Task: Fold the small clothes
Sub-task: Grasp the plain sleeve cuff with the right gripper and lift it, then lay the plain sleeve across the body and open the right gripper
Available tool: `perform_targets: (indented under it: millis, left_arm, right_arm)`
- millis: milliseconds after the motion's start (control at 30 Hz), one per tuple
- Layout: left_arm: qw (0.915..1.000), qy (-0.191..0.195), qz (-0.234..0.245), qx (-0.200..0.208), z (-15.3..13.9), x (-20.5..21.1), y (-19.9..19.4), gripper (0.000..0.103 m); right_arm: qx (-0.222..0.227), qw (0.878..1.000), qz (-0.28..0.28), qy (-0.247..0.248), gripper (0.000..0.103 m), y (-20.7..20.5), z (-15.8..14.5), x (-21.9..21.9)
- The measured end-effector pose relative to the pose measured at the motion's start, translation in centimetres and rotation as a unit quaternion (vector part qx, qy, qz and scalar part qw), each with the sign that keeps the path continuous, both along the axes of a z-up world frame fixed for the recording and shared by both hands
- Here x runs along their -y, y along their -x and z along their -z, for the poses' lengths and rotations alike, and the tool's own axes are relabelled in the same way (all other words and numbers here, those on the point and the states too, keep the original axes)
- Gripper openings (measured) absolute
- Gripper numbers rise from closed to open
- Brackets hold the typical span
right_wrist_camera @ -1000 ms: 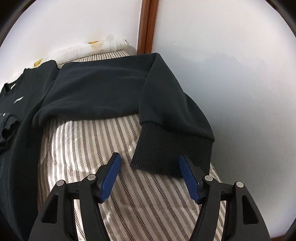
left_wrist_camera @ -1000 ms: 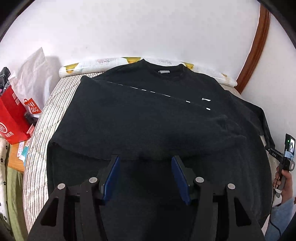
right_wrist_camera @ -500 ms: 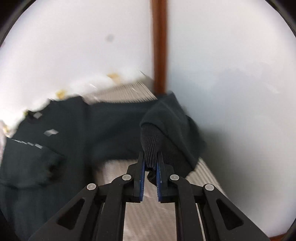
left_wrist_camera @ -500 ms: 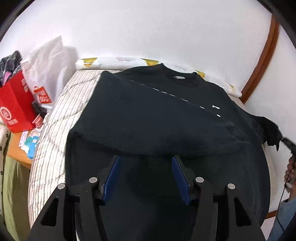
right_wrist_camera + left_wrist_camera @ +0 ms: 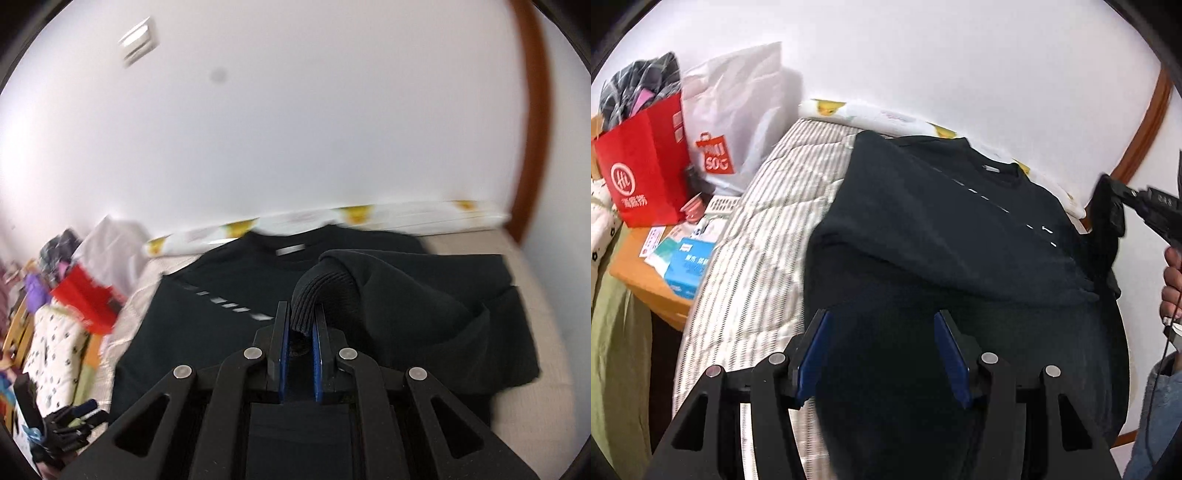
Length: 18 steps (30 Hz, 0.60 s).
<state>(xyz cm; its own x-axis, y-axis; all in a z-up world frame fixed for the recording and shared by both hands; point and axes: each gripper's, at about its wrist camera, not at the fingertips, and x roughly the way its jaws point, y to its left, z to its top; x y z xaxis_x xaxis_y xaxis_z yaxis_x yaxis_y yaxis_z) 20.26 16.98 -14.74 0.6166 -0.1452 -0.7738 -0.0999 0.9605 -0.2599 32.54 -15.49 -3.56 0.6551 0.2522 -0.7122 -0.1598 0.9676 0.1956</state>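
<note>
A black sweatshirt point(image 5: 942, 229) lies spread on the striped mattress point(image 5: 768, 229), its left side folded over the body. My left gripper point(image 5: 882, 354) hovers open over the lower body of the sweatshirt, nothing between its blue pads. My right gripper point(image 5: 300, 328) is shut on the ribbed sleeve cuff point(image 5: 317, 291) and holds it lifted above the sweatshirt point(image 5: 221, 332), the sleeve trailing to the right. In the left wrist view the right gripper point(image 5: 1119, 199) shows at the right edge with the dark sleeve hanging from it, a hand point(image 5: 1172, 280) below it.
A red paper bag point(image 5: 642, 170) and a white plastic bag point(image 5: 738, 122) stand left of the mattress, beside a wooden bedside table point(image 5: 639, 273) with boxes. A rolled white sheet point(image 5: 886, 114) lies along the white wall. A brown door frame point(image 5: 532, 122) runs at the right.
My right gripper shut on the sleeve cuff, lifted it off the mattress and carried it left over the sweatshirt. My left gripper stayed open and slid along the sweatshirt's lower part.
</note>
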Motion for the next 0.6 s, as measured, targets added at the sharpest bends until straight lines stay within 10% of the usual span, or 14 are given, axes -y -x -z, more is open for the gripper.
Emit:
perform_targets:
  millis: [433, 600]
  left_arm:
    - [0.9998, 0.004, -0.019, -0.005, 0.9, -3.4, 0.2, 0.054]
    - [0.9998, -0.006, -0.012, -0.012, 1.2, -2.9, 0.5, 0.055]
  right_arm:
    - [-0.006, 0.991, -0.126, -0.045, 0.011, -0.9, 2.8, -16.7]
    - [-0.029, 0.988, -0.152, -0.012, 0.036, -0.5, 5.8, -17.8]
